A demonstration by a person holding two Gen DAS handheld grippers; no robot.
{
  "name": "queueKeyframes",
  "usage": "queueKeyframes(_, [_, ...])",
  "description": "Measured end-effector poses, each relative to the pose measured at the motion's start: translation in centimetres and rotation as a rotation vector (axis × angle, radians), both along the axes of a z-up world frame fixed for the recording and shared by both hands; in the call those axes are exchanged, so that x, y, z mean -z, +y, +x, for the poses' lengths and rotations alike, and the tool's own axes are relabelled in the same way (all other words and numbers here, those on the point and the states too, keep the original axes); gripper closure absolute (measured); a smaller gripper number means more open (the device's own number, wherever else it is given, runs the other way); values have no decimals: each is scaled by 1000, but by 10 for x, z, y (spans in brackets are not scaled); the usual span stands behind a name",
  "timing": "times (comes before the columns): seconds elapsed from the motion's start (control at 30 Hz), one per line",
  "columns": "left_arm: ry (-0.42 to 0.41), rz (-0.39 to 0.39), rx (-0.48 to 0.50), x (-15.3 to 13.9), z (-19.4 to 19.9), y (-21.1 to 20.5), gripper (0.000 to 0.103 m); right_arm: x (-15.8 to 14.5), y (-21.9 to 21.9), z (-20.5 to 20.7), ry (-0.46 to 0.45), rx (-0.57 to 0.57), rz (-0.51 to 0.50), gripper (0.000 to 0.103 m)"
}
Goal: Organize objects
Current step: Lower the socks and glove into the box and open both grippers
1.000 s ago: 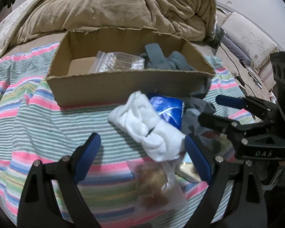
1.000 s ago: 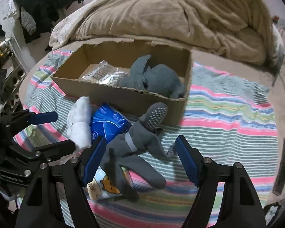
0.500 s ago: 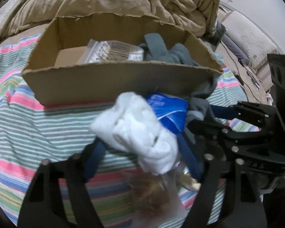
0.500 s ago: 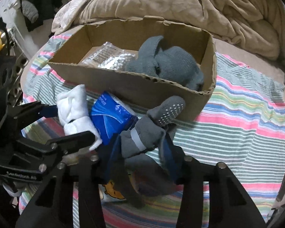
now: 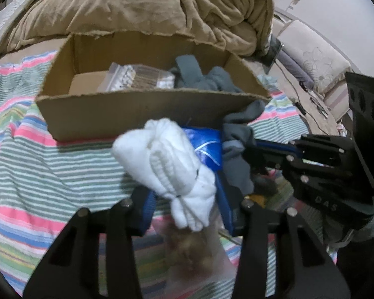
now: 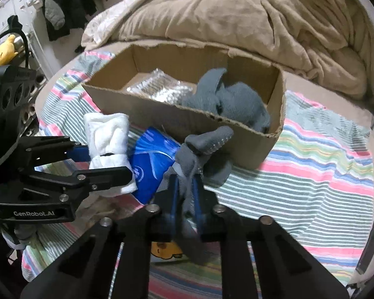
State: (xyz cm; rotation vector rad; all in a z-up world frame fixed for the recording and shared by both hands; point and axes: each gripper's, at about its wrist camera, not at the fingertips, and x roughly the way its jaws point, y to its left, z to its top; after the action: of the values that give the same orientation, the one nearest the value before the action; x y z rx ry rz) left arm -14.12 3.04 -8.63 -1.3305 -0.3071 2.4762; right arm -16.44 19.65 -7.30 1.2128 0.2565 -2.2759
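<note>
Closest to me, my left gripper (image 5: 187,209) has just been closing and now pinches the white rolled socks (image 5: 177,164) across their lower end, while my right gripper (image 6: 185,199) has just been closing too and now clamps the grey sock (image 6: 199,154) at its cuff; both bundles are at the front of the pile on the striped blanket (image 6: 311,174), just before the box wall. I judge both as light, soft and squashy: they compress under the pads instead of resisting, so a hold across the thick middle of the roll, or where the cuff bunches, should be safer than a loose edge, which could slide out. The free toe of the grey sock will likely dangle and may catch the box rim. Between the 2 sits a blue packet (image 6: 149,164), glossy and probably slippery, touching both. Beyond it stands the cardboard box (image 5: 137,114), holding a clear bag of cotton swabs (image 5: 139,77) and more grey socks (image 6: 236,99), with the tan duvet (image 5: 137,5) heaped behind. Only the left view shows the clear bag of brownish things (image 5: 187,249) under my jaws; only the right view shows the yellow cartoon packet (image 6: 165,250) and the grey sock's dotted sole
</note>
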Motion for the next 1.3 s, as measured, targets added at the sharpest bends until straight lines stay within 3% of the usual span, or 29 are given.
queueKeyframes(0.57, [64, 4, -3, -28, 21, -15, 59, -40, 8, 21, 115, -6, -42, 100])
queueKeyframes(0.77, [93, 4, -14, -44, 24, -23, 59, -67, 17, 26, 164, 10, -76, 100])
queueKeyframes(1.3, [174, -80, -43, -85, 15, -49, 59, -131, 16, 20, 280, 23, -128, 100])
